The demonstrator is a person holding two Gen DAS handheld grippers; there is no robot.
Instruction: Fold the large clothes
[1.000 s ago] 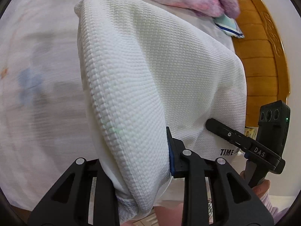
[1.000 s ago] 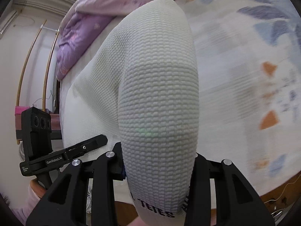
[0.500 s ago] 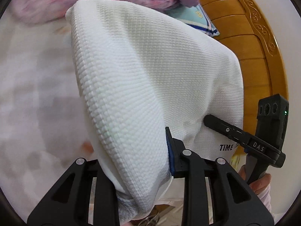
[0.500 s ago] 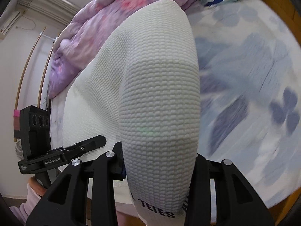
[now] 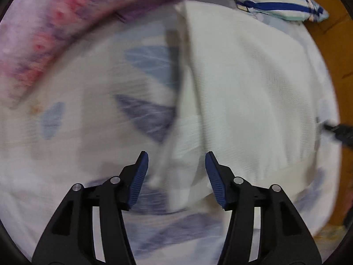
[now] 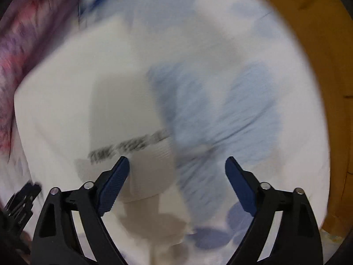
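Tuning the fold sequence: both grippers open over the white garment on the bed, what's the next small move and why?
Probably lift both clear and check the fold. The left gripper and right gripper have just been opening; their jaws stand apart with nothing pinched. The white garment lies on the bed sheet, with an edge bunched below the left gripper. Frames are blurred, so flatness is unclear.

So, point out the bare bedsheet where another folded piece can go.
Free: the bedsheet between the purple quilt and the white garment. Crowded: the pillow and wooden headboard border the garment's other side.
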